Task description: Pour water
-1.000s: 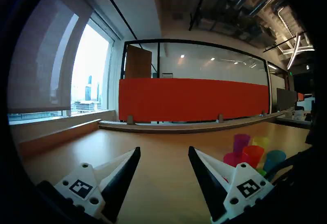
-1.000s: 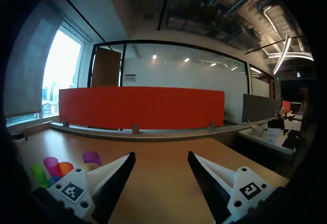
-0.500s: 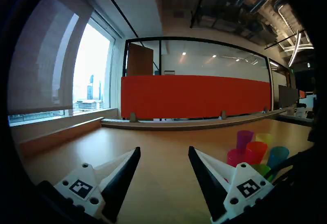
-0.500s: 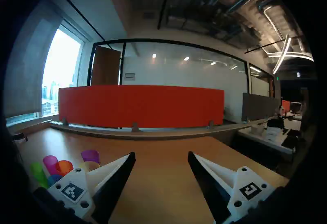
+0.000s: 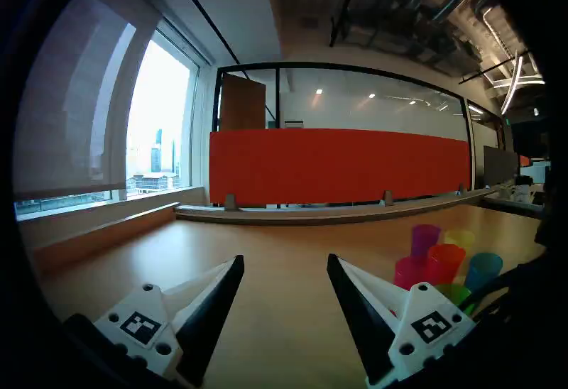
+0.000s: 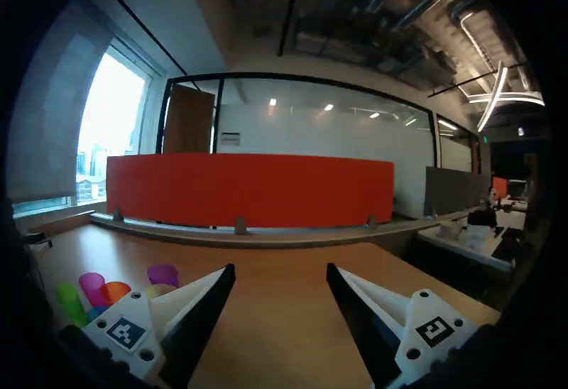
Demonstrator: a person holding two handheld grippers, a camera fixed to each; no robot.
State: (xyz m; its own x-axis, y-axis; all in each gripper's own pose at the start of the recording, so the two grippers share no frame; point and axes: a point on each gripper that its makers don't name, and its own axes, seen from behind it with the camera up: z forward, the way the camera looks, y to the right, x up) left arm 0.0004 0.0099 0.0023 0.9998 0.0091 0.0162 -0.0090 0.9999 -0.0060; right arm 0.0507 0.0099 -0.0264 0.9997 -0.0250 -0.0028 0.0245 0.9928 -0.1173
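Plastic, by the look of them, the cups [image 5: 447, 261] stood bunched upright on the wooden table [image 5: 177, 247], translucent and in several colours, with the purple cup [image 5: 424, 236] at the back of the bunch. Such cups would likely be light, thin-walled and a little slippery, easy to tip or dent. I would take one across the middle of its wall with a gentle squeeze. Whether any held water could not be told.

The left gripper [image 5: 284, 260] was held off to one side of the cups, its fingers spread wide with nothing between them. In the left gripper view the bunch sat beyond and outside the finger on the right. The right gripper [image 6: 280, 267] was held off to the other side of the cups [image 6: 116, 291], equally agape and empty, with the bunch partly hidden behind the finger on the left of its view. Neither gripper touched a cup. A red partition [image 6: 248, 189] stood well beyond the cups.
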